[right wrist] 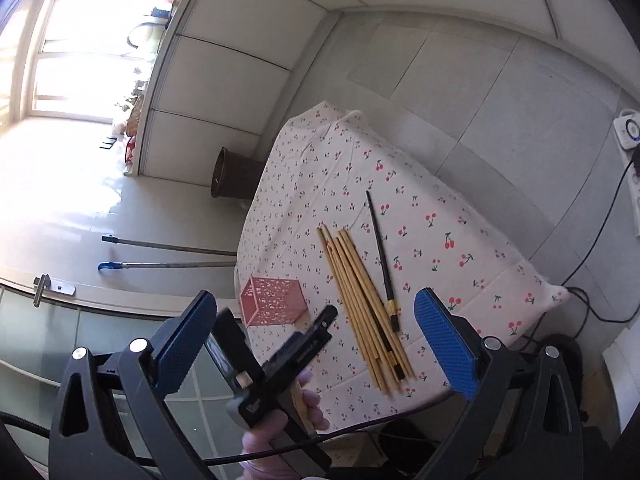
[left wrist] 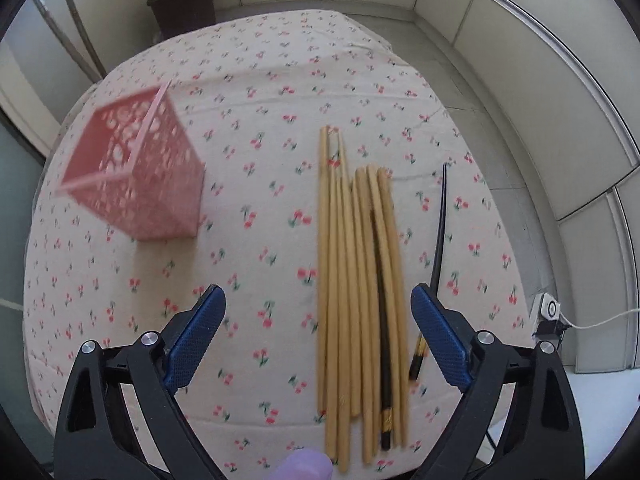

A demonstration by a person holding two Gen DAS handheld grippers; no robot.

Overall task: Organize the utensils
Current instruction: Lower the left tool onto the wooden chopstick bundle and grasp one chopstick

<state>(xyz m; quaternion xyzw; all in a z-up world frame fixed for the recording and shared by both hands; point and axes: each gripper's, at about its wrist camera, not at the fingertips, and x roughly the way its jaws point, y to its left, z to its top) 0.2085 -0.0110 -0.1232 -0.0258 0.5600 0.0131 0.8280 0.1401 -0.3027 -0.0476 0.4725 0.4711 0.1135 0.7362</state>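
Several pale wooden chopsticks [left wrist: 352, 292] lie bundled on the cherry-print tablecloth [left wrist: 256, 92] in the left wrist view, long axes running away from the near edge, a black chopstick [left wrist: 382, 320] among them. The left gripper [left wrist: 318, 312] hangs spread wide above them, pinching nothing; the bundle sits toward its right finger. A pink perforated plastic basket [left wrist: 136, 176] stands well apart to the left.

From the right wrist view, the right gripper [right wrist: 316, 318] is spread and empty, off the table's near corner, farther from the bundle than the left.

Both tools, left [left wrist: 318, 332] and right [right wrist: 316, 338], wide-jawed, empty.
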